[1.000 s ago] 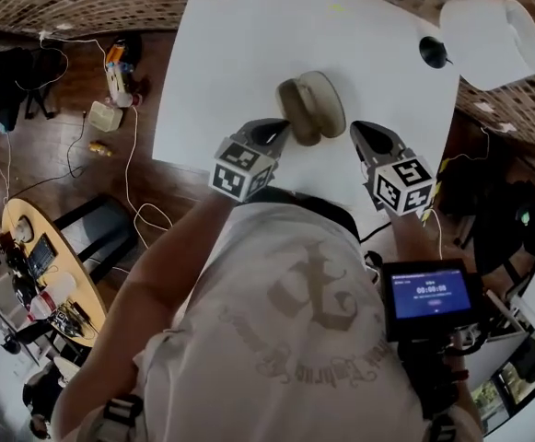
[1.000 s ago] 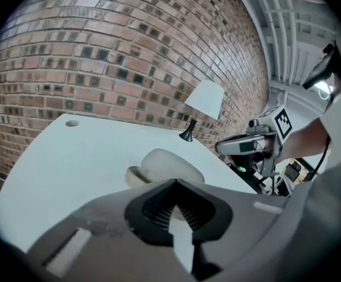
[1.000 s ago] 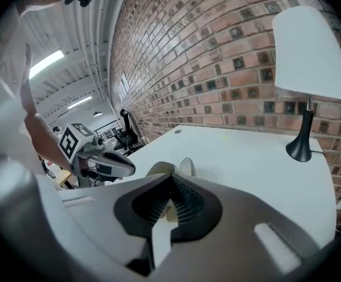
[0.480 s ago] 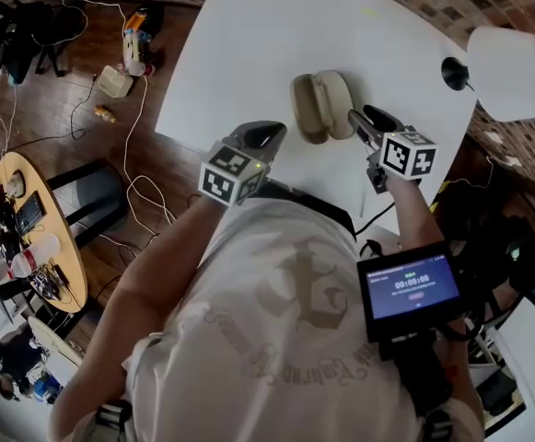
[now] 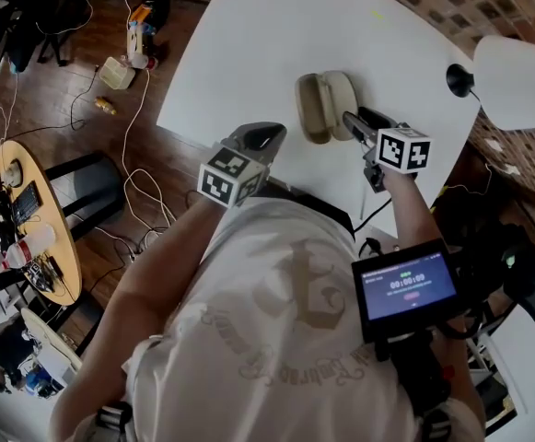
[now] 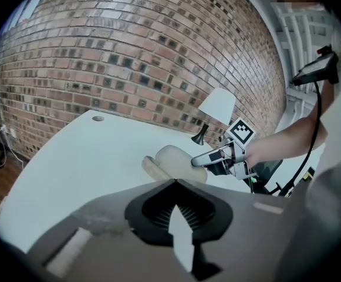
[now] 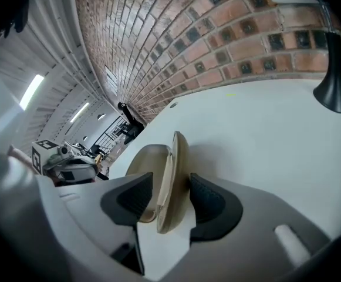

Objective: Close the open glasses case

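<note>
Glasses case (image 5: pixel 327 104) matt (leather-like); table (image 5: pixel 249 44) smooth, matt; wall (image 6: pixel 129 57) rough brick.

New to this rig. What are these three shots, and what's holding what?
There is no robot here. A person holds a two-jaw gripper in each hand. The top-down picture comes from a camera on the person's head. The other two come from cameras riding on each gripper, looking along its jaws. On the white table lies an open tan glasses case, with a lamp at the far corner. The left gripper is shut and empty, short of the case. The right gripper has its jaws opening, with one half of the case between them, not pinched.
</note>
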Available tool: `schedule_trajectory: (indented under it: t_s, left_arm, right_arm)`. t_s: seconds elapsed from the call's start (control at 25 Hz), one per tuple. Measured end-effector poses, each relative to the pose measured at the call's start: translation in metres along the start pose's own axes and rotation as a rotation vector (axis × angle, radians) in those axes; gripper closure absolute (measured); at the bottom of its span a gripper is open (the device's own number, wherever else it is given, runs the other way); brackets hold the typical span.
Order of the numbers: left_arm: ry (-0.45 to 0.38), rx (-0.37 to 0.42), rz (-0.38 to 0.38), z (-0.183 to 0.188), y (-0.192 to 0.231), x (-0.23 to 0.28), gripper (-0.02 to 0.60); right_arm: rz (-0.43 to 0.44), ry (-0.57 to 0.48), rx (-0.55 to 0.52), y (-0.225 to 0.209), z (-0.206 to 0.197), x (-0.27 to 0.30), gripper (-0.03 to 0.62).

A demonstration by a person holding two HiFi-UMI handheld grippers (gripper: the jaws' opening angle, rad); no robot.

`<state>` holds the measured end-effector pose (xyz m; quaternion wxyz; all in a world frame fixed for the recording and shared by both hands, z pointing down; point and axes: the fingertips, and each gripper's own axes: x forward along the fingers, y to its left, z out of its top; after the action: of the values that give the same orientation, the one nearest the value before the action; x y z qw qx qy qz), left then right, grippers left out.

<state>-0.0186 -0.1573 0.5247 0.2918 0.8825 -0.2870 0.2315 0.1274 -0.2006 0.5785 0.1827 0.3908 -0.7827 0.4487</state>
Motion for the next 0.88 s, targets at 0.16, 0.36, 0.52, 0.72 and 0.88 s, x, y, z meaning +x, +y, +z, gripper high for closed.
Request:
schedule_trajectory:
  t_s: [0.16, 0.36, 0.52, 0.72, 0.88]
  left_arm:
    - [0.000, -0.005, -0.004, -0.002, 0.000, 0.002, 0.577]
    - [-0.005, -0.012, -0.016, -0.001, 0.001, 0.005, 0.575]
    - [-0.006, -0.008, -0.024, -0.005, 0.004, 0.008, 0.577]
    - [-0.019, -0.023, -0.033, -0.004, 0.005, 0.003, 0.577]
    - [-0.019, -0.032, -0.037, -0.007, 0.010, -0.004, 0.577]
  right_arm:
    - [0.001, -0.005, -0.022, 0.005, 0.002, -0.003, 0.400]
    - [-0.013, -0.009, -0.082, 0.017, 0.008, -0.006, 0.424]
    - [-0.029, 0.001, -0.145, 0.026, 0.009, -0.006, 0.427]
    - [-0.041, 0.011, -0.231, 0.041, 0.009, -0.007, 0.437]
    - [-0.039, 0.024, -0.287, 0.056, 0.007, -0.002, 0.443]
